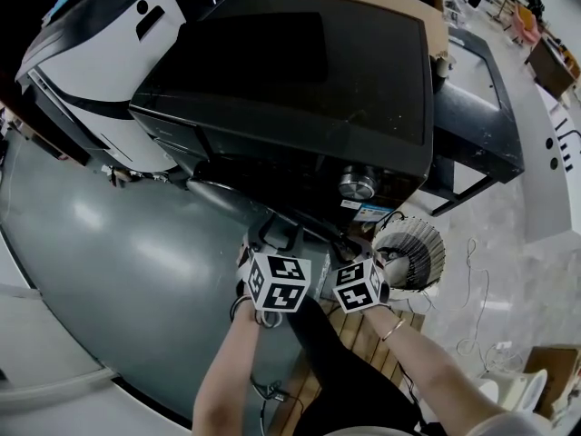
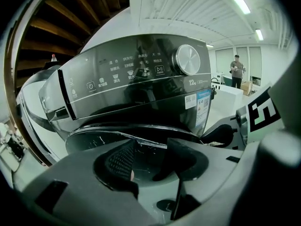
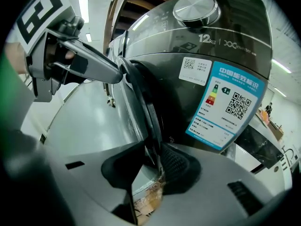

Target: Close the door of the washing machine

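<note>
The dark washing machine [image 1: 300, 80] fills the head view, its knob [image 1: 356, 186] at the front. Its round door [image 3: 141, 98] lies close against the front, with a narrow dark gap along the rim; whether it is latched I cannot tell. My left gripper [image 1: 277, 241] reaches the door's upper rim [image 2: 117, 134], and the rim lies just beyond its open jaws [image 2: 148, 157]. My right gripper [image 3: 153, 166] straddles the door's edge. That edge sits against the right pad [image 3: 176, 166], while the left finger stands clear of it. In the head view the right gripper [image 1: 356, 251] sits beside the left one.
A white round fan [image 1: 413, 252] stands right of my hands, and a wooden pallet [image 1: 363, 334] lies below them. A white and black appliance [image 1: 91, 53] sits at the left, and a black frame [image 1: 481, 107] at the right. A person [image 2: 236, 69] stands far off.
</note>
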{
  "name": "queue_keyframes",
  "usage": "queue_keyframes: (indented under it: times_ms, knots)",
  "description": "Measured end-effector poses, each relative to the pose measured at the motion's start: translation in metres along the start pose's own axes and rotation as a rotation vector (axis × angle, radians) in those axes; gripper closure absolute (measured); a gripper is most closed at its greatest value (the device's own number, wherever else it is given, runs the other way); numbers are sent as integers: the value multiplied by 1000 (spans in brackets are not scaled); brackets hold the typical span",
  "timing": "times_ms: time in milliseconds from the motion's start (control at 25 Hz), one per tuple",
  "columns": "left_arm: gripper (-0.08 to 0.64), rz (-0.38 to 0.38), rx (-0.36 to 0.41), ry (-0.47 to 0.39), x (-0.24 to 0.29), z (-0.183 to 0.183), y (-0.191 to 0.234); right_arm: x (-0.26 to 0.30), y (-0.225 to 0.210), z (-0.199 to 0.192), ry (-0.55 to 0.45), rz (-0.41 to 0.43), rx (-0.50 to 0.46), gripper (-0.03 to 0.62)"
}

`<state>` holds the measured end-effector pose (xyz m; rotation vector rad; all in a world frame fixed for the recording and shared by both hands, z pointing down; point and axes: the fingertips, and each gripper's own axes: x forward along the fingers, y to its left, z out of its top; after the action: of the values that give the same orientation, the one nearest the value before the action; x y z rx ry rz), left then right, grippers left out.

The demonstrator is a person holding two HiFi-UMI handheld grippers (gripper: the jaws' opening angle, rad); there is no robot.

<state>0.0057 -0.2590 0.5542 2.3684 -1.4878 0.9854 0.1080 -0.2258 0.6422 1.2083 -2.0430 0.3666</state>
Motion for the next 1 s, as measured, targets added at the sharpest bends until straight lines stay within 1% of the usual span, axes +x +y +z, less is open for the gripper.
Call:
queue_keyframes:
  times_ms: [480,1000]
  knots:
    - [334,17,-43,-15,8,4,3,7,-9,3,-3,-35,2,477]
    - [337,28,-62,-18,11,7,5,10,-11,7,-3,-47,-10,475]
